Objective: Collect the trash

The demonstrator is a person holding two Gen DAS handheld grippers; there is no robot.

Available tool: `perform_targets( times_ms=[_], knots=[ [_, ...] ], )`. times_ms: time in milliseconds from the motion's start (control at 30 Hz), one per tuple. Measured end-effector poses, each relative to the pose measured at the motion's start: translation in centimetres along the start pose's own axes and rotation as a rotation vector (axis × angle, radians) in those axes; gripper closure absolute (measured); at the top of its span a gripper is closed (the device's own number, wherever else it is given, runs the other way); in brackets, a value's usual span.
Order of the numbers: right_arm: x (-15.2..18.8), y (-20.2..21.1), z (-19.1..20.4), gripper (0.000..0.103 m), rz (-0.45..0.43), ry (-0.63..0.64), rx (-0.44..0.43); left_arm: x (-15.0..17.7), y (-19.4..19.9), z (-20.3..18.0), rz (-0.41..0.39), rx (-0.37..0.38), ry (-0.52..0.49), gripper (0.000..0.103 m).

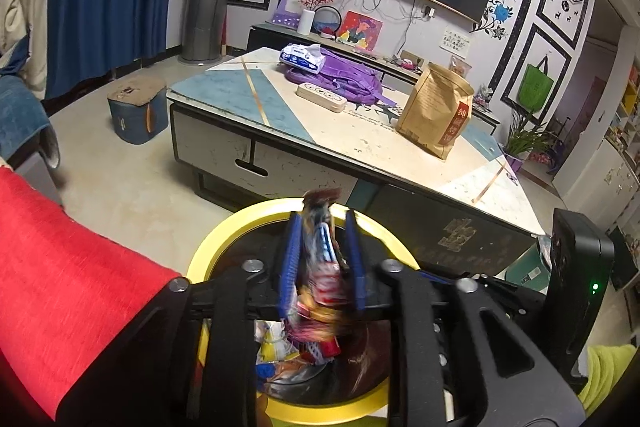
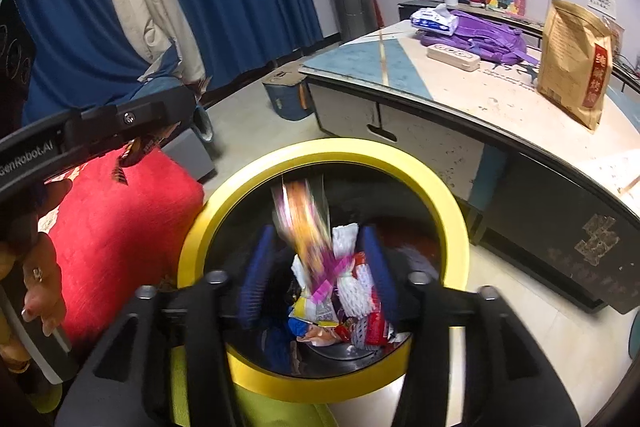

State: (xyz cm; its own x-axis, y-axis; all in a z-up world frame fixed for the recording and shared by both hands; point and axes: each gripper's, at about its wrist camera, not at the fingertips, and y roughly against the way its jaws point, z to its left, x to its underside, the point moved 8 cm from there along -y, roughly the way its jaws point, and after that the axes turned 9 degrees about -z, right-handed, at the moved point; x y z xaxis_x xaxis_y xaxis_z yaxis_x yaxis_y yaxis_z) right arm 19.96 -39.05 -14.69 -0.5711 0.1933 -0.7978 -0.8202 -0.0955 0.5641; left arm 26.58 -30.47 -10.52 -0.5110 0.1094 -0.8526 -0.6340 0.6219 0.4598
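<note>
Red cushion [image 1: 60,267]: coarse woven fabric, soft-edged, just beside the bin on its left.

Bin [image 2: 452,211]: round, with a smooth, glossy yellow rim and a dark interior; it stands on the pale floor in front of the worktop [image 1: 360,143]. Inside lies a heap of crinkled, printed wrappers.

Left tongs [image 1: 322,223]: black frame, ribbed blue pads, held over the bin. No earlier picture is given, so only the stance is entered: the pads stand slightly apart with a wrapper [image 1: 320,247] between them. It is glossy foil, blurred, its long axis running along the fingers, one dark end pointing past the tips, the other toward the bin. Whether the pads still press on it cannot be told through the blur.

Right tongs [image 2: 316,239]: same build, jaws apart, over the bin mouth. An orange-and-purple wrapper [image 2: 304,227], a long thin film, streaks between the pads without touching them, roughly upright, lower end toward the heap.

Worktop: glossy, blue and cream panels, carrying a purple fabric bag [image 1: 340,79] and a creased kraft paper bag [image 1: 436,111], upright.
</note>
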Motion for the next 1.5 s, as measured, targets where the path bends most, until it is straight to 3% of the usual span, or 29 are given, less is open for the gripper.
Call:
perform_targets(
  times_ms=[67,133,233,400,600,833,1000,1233,1500],
  knots=[
    [-0.2,0.2,-0.3,0.045,-0.015,-0.004,0.009,-0.1,0.0,0.0,-0.002,0.003,0.004,0.061],
    [-0.3,0.5,-0.7,0.035,-0.027,-0.012,0.027,-0.1,0.1,0.1,0.003,-0.002,0.008,0.054],
    [-0.4,0.7,-1.2,0.031,-0.03,-0.016,0.046,0.0,0.4,0.6,0.012,-0.023,0.031,0.032],
    [-0.5,1.3,-1.7,0.02,-0.042,-0.022,0.065,-0.2,1.9,1.8,0.004,-0.055,0.067,0.012],
    [-1.4,2.7,0.3,0.006,-0.074,0.027,0.037,-0.1,5.5,4.5,-0.026,-0.129,0.096,0.011],
    [-2.6,5.2,6.8,0.006,-0.159,0.131,-0.034,0.4,12.3,8.3,-0.108,-0.277,0.078,0.011],
    [-2.6,6.8,10.9,0.006,-0.218,0.135,-0.068,1.9,17.5,10.3,-0.163,-0.373,0.074,0.011],
    [-2.2,9.5,15.2,0.006,-0.371,0.202,-0.064,3.7,23.1,11.3,-0.251,-0.455,0.055,0.011],
    [-1.4,12.8,18.1,0.006,-0.535,0.21,-0.085,5.6,27.5,10.7,-0.334,-0.496,0.024,0.011]
  ],
)
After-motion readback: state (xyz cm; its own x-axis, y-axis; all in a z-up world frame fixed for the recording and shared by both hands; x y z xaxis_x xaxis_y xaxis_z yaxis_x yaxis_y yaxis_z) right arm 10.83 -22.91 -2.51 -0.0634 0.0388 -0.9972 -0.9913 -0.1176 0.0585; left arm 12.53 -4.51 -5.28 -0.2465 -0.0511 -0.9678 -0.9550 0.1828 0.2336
